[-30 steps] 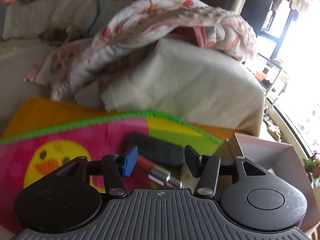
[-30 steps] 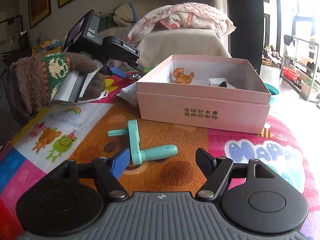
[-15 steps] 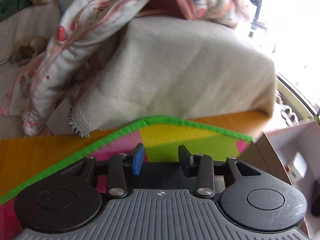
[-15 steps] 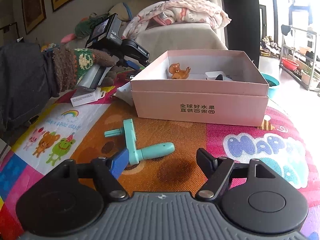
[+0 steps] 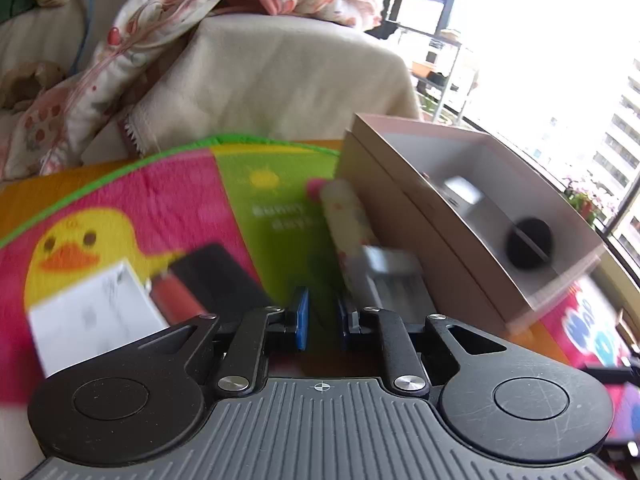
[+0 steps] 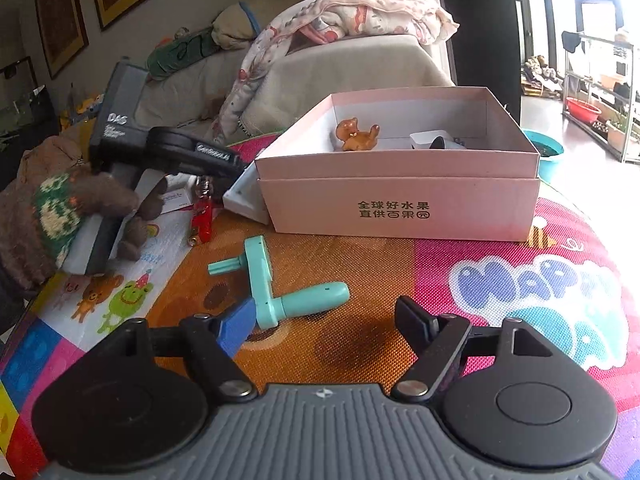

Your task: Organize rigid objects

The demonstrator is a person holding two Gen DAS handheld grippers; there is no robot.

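A pink cardboard box (image 6: 400, 196) stands open on the play mat, with an orange figurine (image 6: 356, 136) and a white and black item (image 6: 436, 142) inside. A teal crank handle (image 6: 280, 292) lies just past my right gripper (image 6: 324, 312), whose jaws are opening with nothing between them. My left gripper (image 6: 240, 165) is held by a gloved hand (image 6: 68, 208) and points at the box's left corner. In its own blurred view the left gripper (image 5: 322, 324) is shut, with nothing visible in the narrow gap. A red cylinder (image 5: 176, 296) and a black case (image 5: 216, 276) lie to its left.
A white board (image 6: 244, 200) leans on the box's (image 5: 400, 184) left side. A small white carton (image 5: 92, 312) sits by the red cylinder (image 6: 202, 216). A sofa with a flowered blanket (image 6: 360, 12) rises behind the mat. A teal basin (image 6: 544, 152) is beyond the box.
The left gripper's jaws closed and it swung right, so the box now fills the right of its view. The right gripper hardly moved and its jaws spread slightly.
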